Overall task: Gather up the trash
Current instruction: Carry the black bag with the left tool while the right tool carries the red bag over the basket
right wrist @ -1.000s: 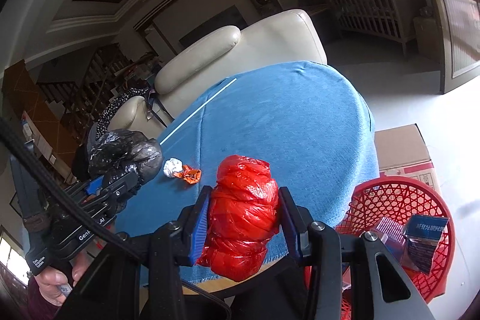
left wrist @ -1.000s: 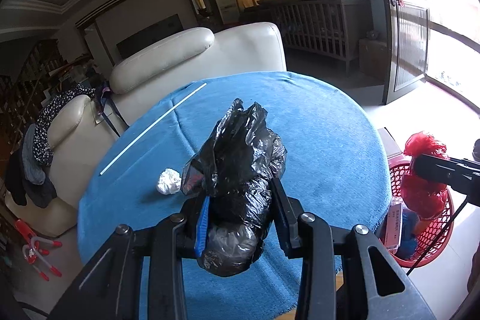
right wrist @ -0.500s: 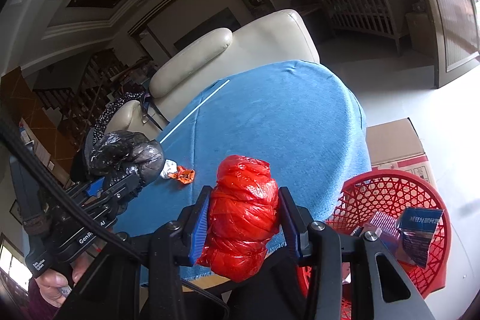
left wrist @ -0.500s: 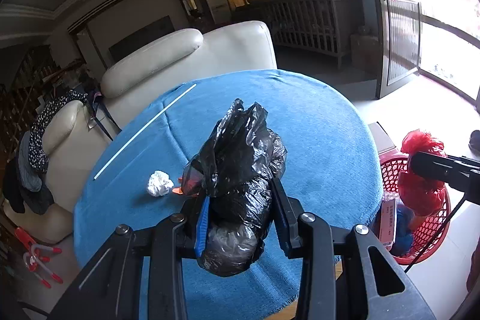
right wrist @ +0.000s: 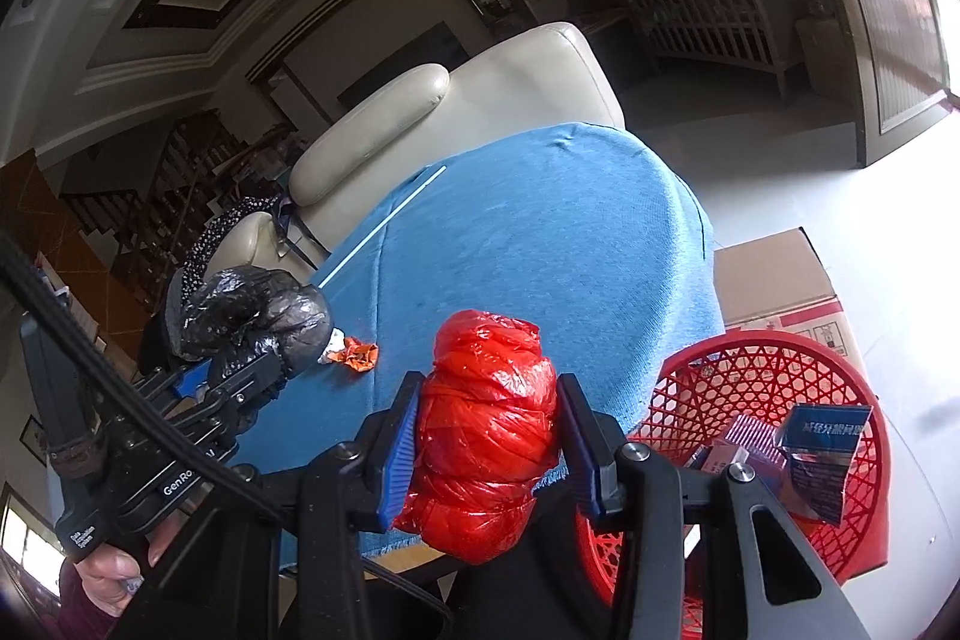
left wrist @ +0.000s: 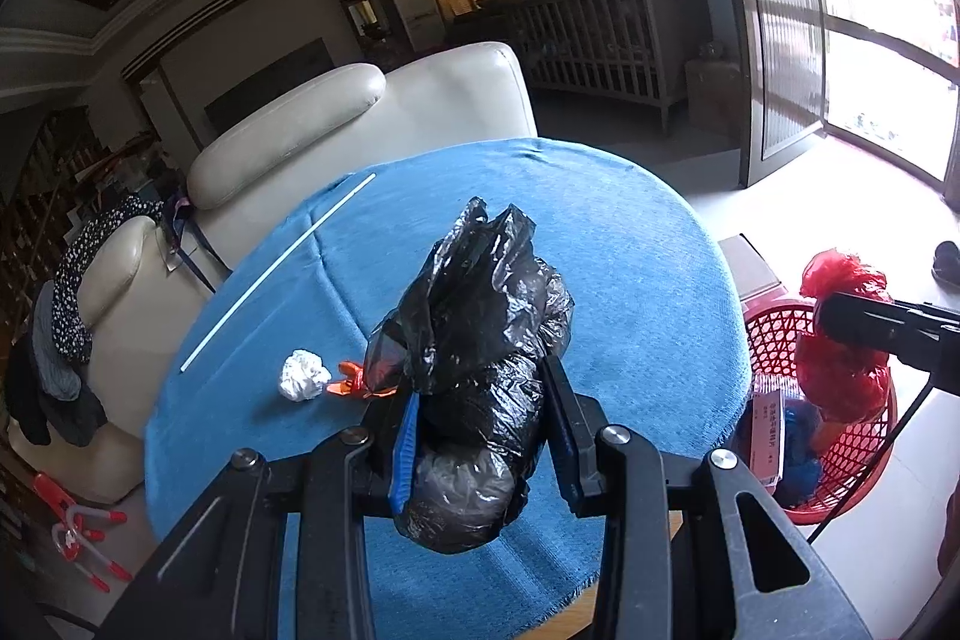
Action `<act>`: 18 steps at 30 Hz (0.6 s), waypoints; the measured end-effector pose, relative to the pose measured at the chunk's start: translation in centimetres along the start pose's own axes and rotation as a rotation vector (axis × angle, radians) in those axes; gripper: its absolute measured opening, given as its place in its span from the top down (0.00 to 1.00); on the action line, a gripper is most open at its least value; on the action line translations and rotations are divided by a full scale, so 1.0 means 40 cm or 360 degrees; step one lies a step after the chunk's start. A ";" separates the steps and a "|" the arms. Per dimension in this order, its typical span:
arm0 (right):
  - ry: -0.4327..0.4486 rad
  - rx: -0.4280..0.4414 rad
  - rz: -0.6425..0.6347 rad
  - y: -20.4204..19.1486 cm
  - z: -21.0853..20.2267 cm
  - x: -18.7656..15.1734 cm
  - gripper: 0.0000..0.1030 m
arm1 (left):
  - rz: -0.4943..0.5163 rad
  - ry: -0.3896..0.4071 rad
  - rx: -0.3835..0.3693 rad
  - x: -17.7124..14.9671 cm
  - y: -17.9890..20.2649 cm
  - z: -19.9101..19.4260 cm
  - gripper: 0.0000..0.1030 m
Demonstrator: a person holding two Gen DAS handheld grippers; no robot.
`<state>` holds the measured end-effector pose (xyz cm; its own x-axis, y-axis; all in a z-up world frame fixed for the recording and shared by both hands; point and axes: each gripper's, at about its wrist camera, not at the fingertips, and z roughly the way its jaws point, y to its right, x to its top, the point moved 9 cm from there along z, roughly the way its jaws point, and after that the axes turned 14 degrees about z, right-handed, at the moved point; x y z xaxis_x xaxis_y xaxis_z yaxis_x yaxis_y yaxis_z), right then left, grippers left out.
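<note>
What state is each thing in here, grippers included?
Left gripper: shut on the black bag.
Black bag: bunched, held above the table.
Right gripper: shut on the red bag.
Red bag: bunched, held beside the table's edge.
Basket: upright on the floor, boxes inside.
White wad: crumpled, lying on the table.
Orange scrap: crumpled, lying on the table.
Rod: lying flat on the table.

Paper wad (left wrist: 304, 383) on table (left wrist: 630, 244); basket (right wrist: 750, 376) beside it, sofa (left wrist: 360, 124) behind.
</note>
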<state>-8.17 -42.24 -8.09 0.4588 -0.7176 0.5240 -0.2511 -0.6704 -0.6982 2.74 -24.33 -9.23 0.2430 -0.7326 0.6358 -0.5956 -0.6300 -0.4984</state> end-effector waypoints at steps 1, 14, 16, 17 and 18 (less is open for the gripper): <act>0.0003 -0.0003 0.0001 0.001 -0.002 0.000 0.55 | 0.0004 0.0002 -0.0003 0.001 0.003 0.000 0.62; 0.0035 -0.0024 0.0042 0.026 -0.035 0.006 0.55 | 0.0046 0.0019 -0.0038 0.015 0.041 -0.003 0.62; 0.0036 -0.0024 0.0047 0.029 -0.039 0.006 0.55 | 0.0056 0.0021 -0.0035 0.016 0.042 -0.004 0.62; 0.0038 -0.0026 0.0051 0.032 -0.041 0.006 0.55 | 0.0059 0.0021 -0.0038 0.017 0.043 -0.004 0.62; 0.0039 -0.0028 0.0054 0.035 -0.043 0.007 0.55 | 0.0061 0.0021 -0.0042 0.016 0.044 -0.003 0.62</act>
<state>-9.84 -43.68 -8.09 0.4285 -0.7442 0.5123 -0.2814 -0.6488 -0.7070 1.74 -25.88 -9.62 0.2094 -0.7525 0.6245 -0.6245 -0.5943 -0.5068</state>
